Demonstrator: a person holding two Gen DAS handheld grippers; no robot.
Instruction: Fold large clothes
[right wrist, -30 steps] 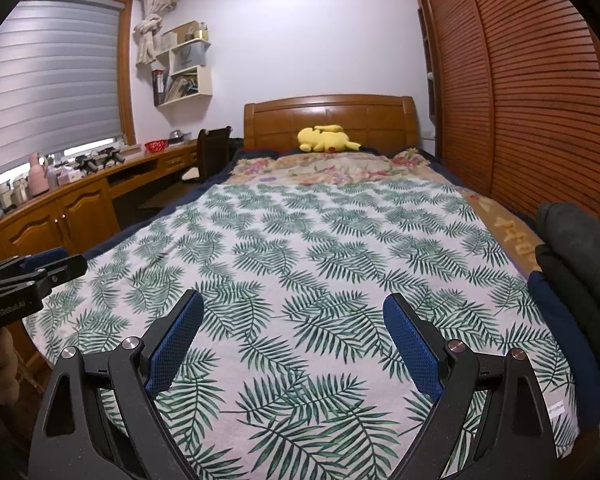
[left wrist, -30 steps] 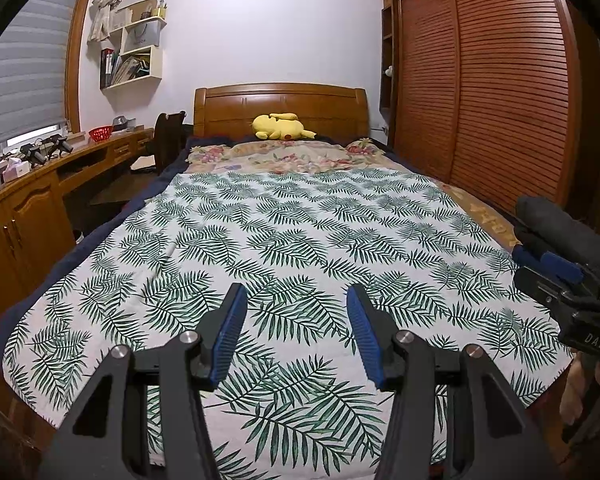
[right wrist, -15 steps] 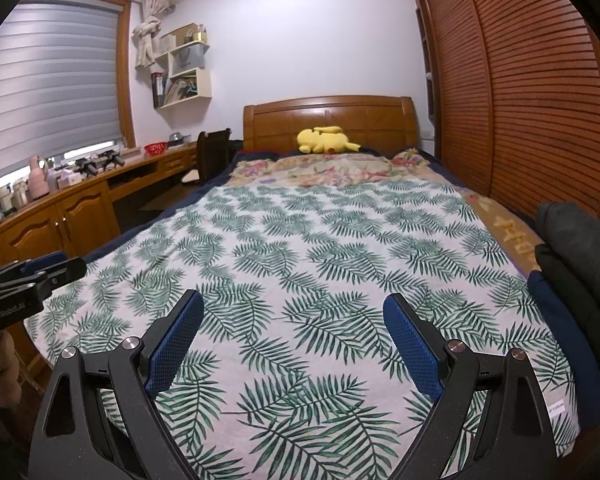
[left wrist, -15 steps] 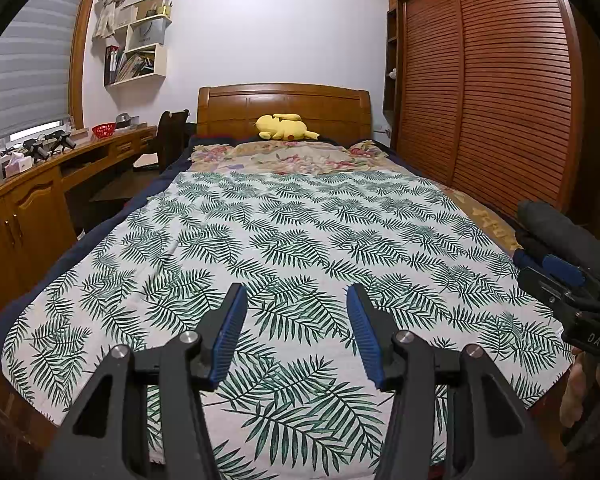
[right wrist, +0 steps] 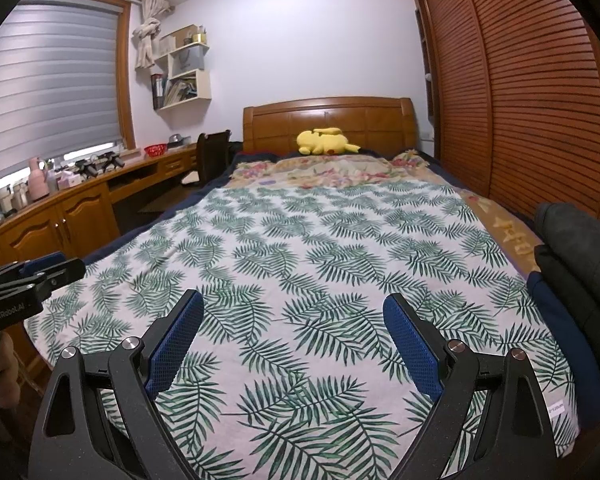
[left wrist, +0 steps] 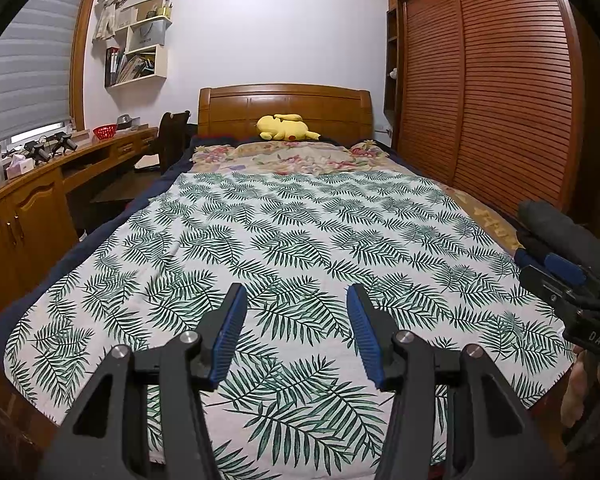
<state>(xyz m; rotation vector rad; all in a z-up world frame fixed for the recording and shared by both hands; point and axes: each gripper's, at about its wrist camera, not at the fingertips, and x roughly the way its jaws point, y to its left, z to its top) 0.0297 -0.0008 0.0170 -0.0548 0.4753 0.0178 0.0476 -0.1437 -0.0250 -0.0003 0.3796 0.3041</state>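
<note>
A white cloth with a green palm-leaf print (left wrist: pixel 300 240) lies spread flat over the bed; it also shows in the right wrist view (right wrist: pixel 300 248). A pile of dark folded clothes (right wrist: pixel 572 248) sits on the bed's right edge, also in the left wrist view (left wrist: pixel 556 228). My left gripper (left wrist: pixel 296 300) is open and empty above the cloth's near edge. My right gripper (right wrist: pixel 294 308) is wide open and empty, also over the near edge. Each gripper shows at the side of the other's view: the right one (left wrist: pixel 568 284) and the left one (right wrist: pixel 40 276).
A yellow plush toy (left wrist: pixel 286 127) lies by the wooden headboard (left wrist: pixel 284 108). A floral sheet (left wrist: pixel 284 158) covers the head of the bed. A wooden desk with cabinets (left wrist: pixel 28 208) and a chair (left wrist: pixel 172 136) run along the left. Slatted wardrobe doors (left wrist: pixel 500 92) stand to the right.
Both views have tilted up slightly, so the bed sits a little lower in the frames. Both grippers stay open and empty.
</note>
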